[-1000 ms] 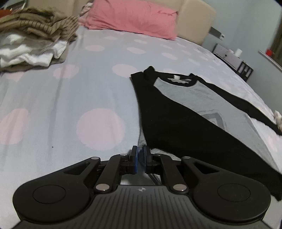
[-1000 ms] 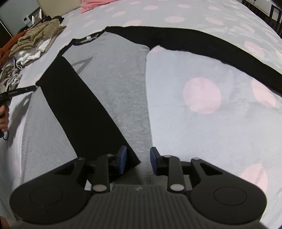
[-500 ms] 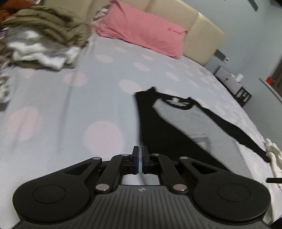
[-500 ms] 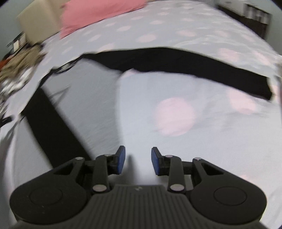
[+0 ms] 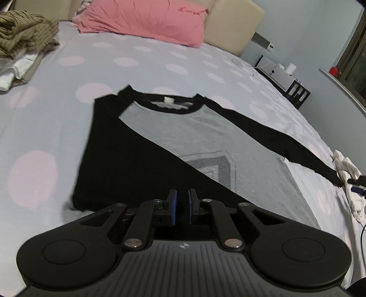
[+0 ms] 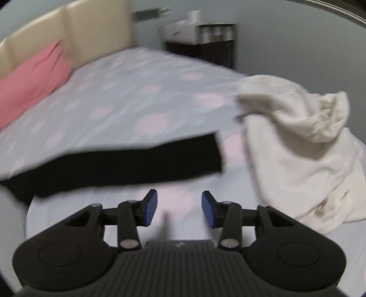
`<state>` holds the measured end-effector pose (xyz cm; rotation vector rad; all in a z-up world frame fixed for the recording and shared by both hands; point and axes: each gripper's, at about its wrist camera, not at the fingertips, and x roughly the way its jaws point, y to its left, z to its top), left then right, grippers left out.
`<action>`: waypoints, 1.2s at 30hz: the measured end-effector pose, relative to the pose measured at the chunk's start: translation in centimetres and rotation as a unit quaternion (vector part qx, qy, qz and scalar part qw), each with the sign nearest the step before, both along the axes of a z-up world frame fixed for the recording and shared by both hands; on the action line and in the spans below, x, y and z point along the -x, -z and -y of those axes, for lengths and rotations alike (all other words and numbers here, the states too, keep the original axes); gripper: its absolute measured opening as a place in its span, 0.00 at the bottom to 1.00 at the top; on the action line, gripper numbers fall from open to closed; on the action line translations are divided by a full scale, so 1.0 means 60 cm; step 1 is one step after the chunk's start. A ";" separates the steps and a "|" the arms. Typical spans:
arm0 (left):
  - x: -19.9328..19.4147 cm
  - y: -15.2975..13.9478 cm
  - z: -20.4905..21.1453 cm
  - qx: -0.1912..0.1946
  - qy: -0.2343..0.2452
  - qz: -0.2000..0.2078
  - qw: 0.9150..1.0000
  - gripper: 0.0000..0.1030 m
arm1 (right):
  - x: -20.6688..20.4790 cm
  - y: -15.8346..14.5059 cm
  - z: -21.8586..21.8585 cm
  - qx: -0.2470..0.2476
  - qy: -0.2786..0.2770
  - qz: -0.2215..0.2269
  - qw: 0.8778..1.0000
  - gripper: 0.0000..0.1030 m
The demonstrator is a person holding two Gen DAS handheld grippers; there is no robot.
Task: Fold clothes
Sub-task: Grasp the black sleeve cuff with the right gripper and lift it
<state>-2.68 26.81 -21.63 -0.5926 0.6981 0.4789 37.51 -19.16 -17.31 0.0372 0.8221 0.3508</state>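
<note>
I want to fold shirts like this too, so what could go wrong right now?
The cream cloth lies right beside the end of the black sleeve. The open right gripper might pinch both and drag the cloth along.

The other sleeve is already folded across the shirt. The left gripper, slightly open, hangs just over that fold, so a bump could undo it.

The right view is blurry, which suggests fast movement and a missed grab.

grey-and-black shirt, pink-dotted lilac bedsheet, pink pillow

Dim, fisheye-warped; right view motion-blurred.
</note>
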 end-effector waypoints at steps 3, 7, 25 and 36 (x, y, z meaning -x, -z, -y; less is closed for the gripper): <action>-0.026 0.000 0.010 0.000 0.005 -0.009 1.000 0.07 | -0.050 0.007 0.032 -0.035 0.053 -0.012 0.998 0.47; -0.061 -0.010 0.029 -0.003 0.013 -0.013 1.000 0.07 | -0.088 0.046 0.054 -0.090 0.105 -0.066 0.988 0.47; -0.014 -0.032 0.046 -0.013 -0.028 -0.026 0.999 0.11 | -0.110 0.016 0.003 -0.121 0.028 -0.014 0.992 0.11; 0.078 -0.083 0.050 -0.027 -0.044 0.004 0.999 0.11 | 0.018 -0.154 -0.245 0.015 -0.202 0.131 0.970 0.10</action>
